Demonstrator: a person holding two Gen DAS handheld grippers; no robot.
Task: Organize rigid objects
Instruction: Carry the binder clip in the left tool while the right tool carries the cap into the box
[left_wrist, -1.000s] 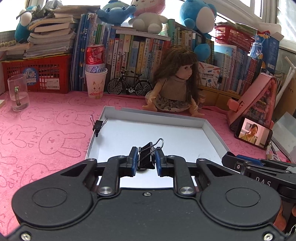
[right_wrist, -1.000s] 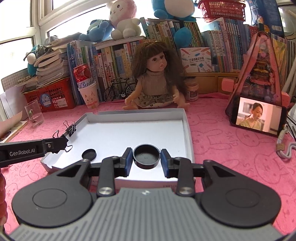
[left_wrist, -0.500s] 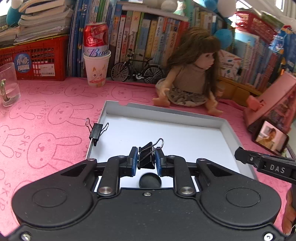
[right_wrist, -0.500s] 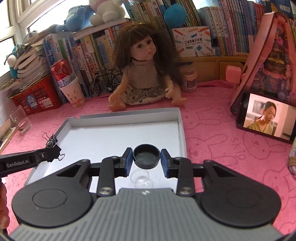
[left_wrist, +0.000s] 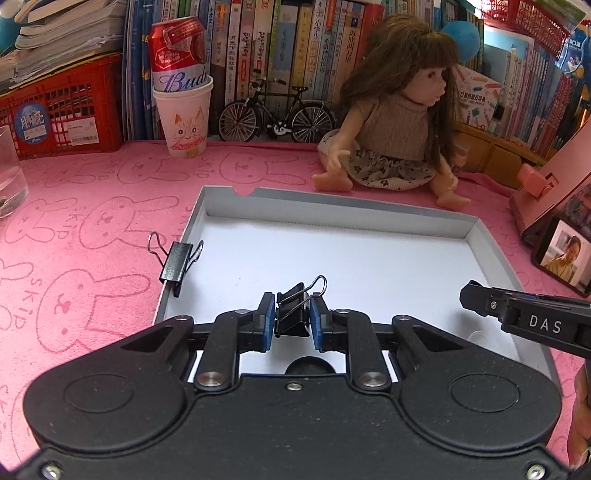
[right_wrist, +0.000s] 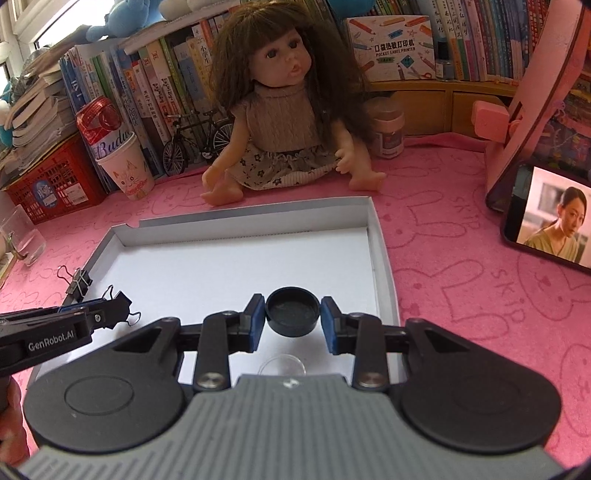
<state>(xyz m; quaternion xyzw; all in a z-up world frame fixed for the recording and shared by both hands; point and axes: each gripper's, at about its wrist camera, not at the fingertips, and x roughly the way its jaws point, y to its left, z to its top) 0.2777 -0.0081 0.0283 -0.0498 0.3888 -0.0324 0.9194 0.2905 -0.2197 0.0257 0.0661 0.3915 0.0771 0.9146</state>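
Left gripper: my left gripper (left_wrist: 293, 320) has its blue-padded fingers (left_wrist: 266, 320) closed on a small black binder clip with silver wire handles (left_wrist: 295, 314), held above the near part of the tray floor.
Right gripper: my right gripper (right_wrist: 293, 320) has its blue-padded fingers (right_wrist: 330, 320) pressed against the sides of a round black plastic cap (right_wrist: 293, 312), open side up, held over the tray's near right area.
Tray: the shallow white cardboard box lid with a grey outer rim (left_wrist: 332, 208) lies flat on the pink desk cover printed with rabbit outlines (left_wrist: 92, 221), with both grippers reaching in from the near side.
Second clip: another black binder clip (left_wrist: 177, 263) grips the tray's left wall, its handles spread outward; in the right wrist view it shows at the same wall (right_wrist: 78, 281), just beyond my left gripper's tip.
In the tray: a flat black round disc (left_wrist: 309, 365) lies on the floor just under my left gripper, mostly hidden by its body; a small clear round lid (right_wrist: 282, 365) lies on the floor beneath the black cap.
Behind the tray: a brown-haired doll in a beige knitted top and floral skirt (right_wrist: 284, 122) sits just beyond the far wall, apart from it.
Far left: a red beer can standing in a white paper cup with a cat drawing (left_wrist: 181, 85) and a black miniature bicycle (left_wrist: 275, 112) stand before the row of books.
Right edge: a phone showing a woman on its screen (right_wrist: 550, 225) leans against a pink stand.
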